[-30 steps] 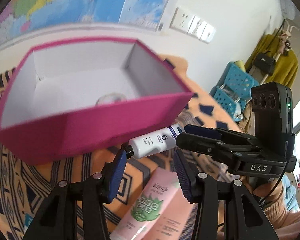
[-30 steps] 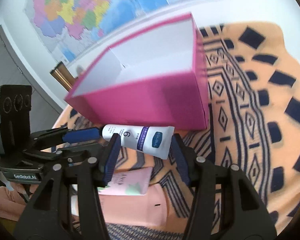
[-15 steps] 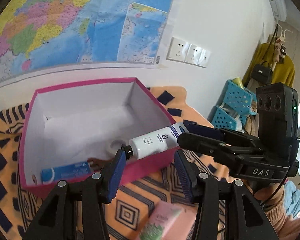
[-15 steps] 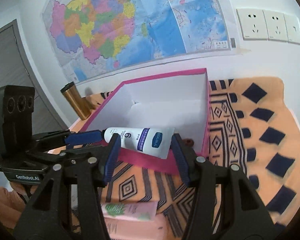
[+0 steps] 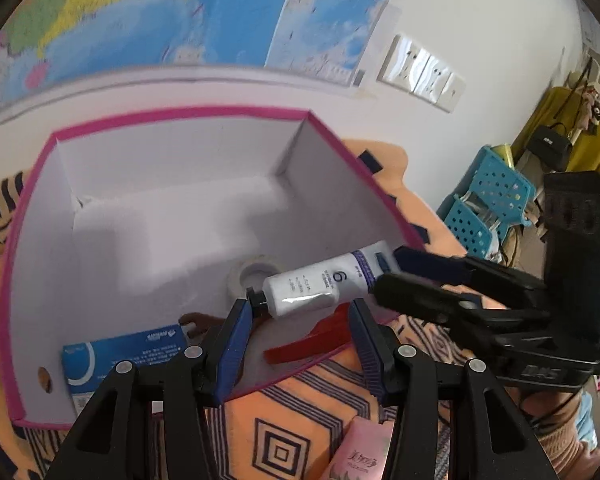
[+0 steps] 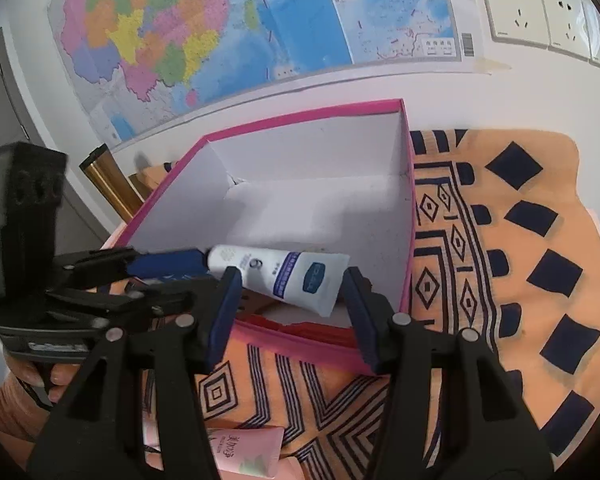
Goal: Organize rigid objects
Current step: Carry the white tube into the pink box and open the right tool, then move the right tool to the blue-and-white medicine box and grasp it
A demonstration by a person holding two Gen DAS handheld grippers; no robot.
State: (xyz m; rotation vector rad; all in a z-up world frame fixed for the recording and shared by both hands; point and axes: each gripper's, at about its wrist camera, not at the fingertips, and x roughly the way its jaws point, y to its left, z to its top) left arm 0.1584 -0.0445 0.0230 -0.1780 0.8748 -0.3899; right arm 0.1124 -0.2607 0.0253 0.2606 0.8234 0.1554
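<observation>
Tube (image 5: 324, 286) over pink box (image 5: 32, 200), both grippers pinching it.
We hold its cap in the left gripper (image 5: 300, 338), its tail in the right gripper (image 6: 290, 300); lower toward 12 o'clock, level, then release together.

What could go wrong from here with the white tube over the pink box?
Both the left gripper and right gripper seem to hold the white tube; uneven motion could twist it loose. It hangs just inside the pink box, by its near wall, so lowering might catch the rim. Released here, it may land on the red piece.
</observation>
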